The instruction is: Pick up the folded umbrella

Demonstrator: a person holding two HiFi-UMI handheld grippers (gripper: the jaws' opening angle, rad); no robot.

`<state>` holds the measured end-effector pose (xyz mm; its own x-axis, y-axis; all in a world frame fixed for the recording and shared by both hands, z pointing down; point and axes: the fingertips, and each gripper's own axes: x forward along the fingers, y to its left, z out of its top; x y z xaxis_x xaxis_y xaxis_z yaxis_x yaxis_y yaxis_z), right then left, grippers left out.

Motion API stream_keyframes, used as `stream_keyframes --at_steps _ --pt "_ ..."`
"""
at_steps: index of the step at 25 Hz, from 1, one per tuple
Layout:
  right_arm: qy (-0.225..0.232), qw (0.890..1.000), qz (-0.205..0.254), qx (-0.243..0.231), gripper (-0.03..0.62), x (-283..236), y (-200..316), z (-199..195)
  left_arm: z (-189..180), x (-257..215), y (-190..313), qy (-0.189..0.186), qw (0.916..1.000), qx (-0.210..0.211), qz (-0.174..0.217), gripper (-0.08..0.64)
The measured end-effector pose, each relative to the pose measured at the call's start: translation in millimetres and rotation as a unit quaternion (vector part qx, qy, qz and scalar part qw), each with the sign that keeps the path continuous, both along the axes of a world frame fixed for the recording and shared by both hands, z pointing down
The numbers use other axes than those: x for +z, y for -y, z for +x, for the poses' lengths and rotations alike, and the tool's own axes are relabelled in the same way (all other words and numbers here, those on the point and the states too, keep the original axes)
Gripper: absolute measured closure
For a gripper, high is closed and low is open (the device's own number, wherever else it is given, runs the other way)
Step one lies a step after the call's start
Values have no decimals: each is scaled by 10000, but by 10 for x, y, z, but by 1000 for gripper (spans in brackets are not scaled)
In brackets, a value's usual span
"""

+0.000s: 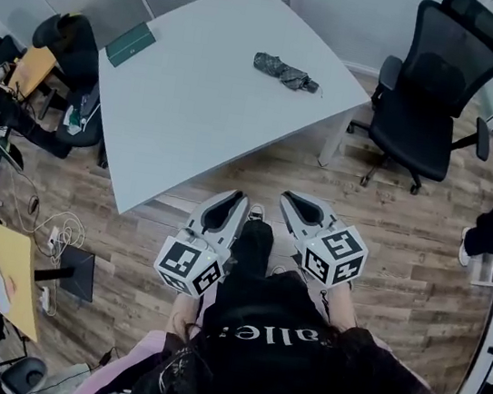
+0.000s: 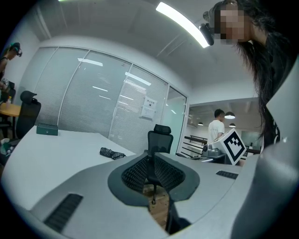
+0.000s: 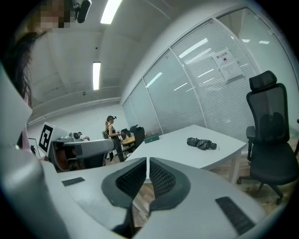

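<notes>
We carry two pale grey tools, the left gripper (image 1: 233,199) and the right gripper (image 1: 294,199). Black ribbed pads line their fingers (image 2: 135,173), and a white marker cube (image 1: 188,268) with black squares sits at each 6 o'clock end. We wear a black top (image 1: 272,333) with pale lettering, a pink sleeve (image 1: 125,366) and black trousers (image 1: 253,248).

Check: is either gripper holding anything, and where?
Nothing held. Left gripper and right gripper are both shut and empty; the folded umbrella lies untouched on the table.
</notes>
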<state>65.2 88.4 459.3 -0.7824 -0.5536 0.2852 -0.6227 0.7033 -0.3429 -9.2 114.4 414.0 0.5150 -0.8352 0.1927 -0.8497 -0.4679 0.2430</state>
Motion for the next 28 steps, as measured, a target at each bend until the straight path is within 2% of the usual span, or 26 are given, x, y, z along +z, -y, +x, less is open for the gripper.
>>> stream_keyframes --at_steps 11,22,28 --pt "-62 9994 -85 322 560 9 1145 -224 -276 55 1182 -62 9995 308 -41 503" --pt "-309 9990 -116 299 560 3 2151 -743 -781 88 2261 -122 9991 394 -44 503" --pt "-382 9987 -108 312 560 10 2584 -1022 -1071 126 2690 -186 9991 385 -38 503"
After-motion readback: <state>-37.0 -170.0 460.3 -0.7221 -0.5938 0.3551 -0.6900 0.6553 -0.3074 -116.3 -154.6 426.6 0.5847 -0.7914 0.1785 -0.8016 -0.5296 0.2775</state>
